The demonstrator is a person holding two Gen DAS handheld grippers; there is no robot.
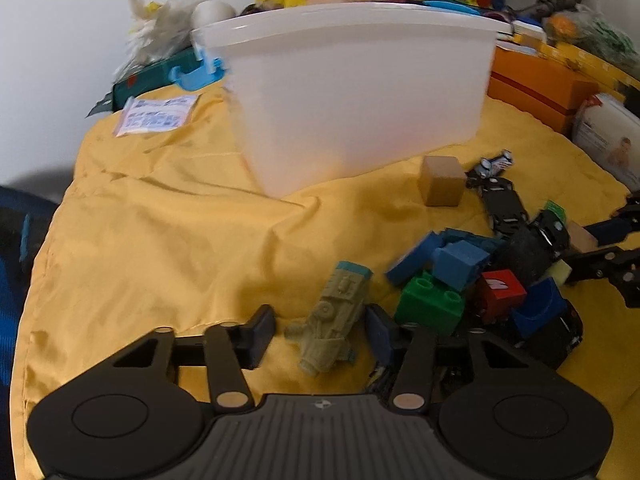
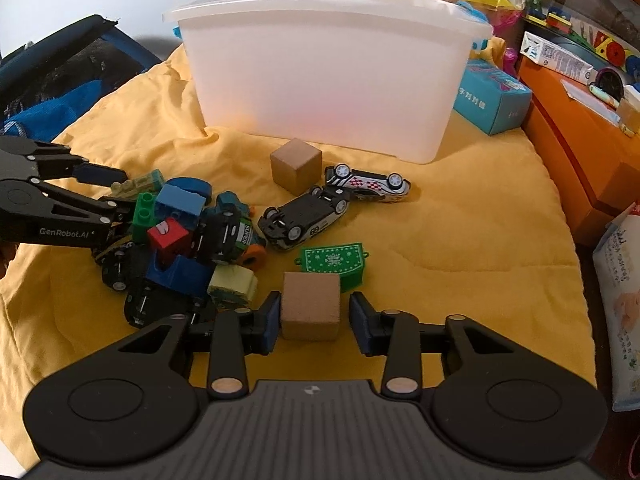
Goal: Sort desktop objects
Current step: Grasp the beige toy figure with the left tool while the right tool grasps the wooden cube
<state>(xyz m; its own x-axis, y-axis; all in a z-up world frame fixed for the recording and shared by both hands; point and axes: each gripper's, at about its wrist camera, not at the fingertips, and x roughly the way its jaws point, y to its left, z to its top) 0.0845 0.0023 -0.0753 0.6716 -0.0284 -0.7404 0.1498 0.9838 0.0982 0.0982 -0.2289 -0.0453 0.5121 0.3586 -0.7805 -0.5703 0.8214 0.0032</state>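
Toys are lying heaped on the yellow cloth point(image 2: 460, 240) before the white bin point(image 2: 328, 80); the left gripper point(image 1: 320, 336) is straddling an olive toy truck point(image 1: 332, 320), pads not pressing it. Only the right wrist view is showing the right gripper point(image 2: 312, 316) around a brown block point(image 2: 310, 306), left pad touching, right pad apart

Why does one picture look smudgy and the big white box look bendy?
Left wrist view: motion blur smears the white tub and the olive toy vehicle. Right wrist view: sharper, the wooden cube has crisp edges. Both views: the fisheye lens bows the tub's rim and darkens the corners; the lighting is soft, with faint shadows on the yellow cloth.
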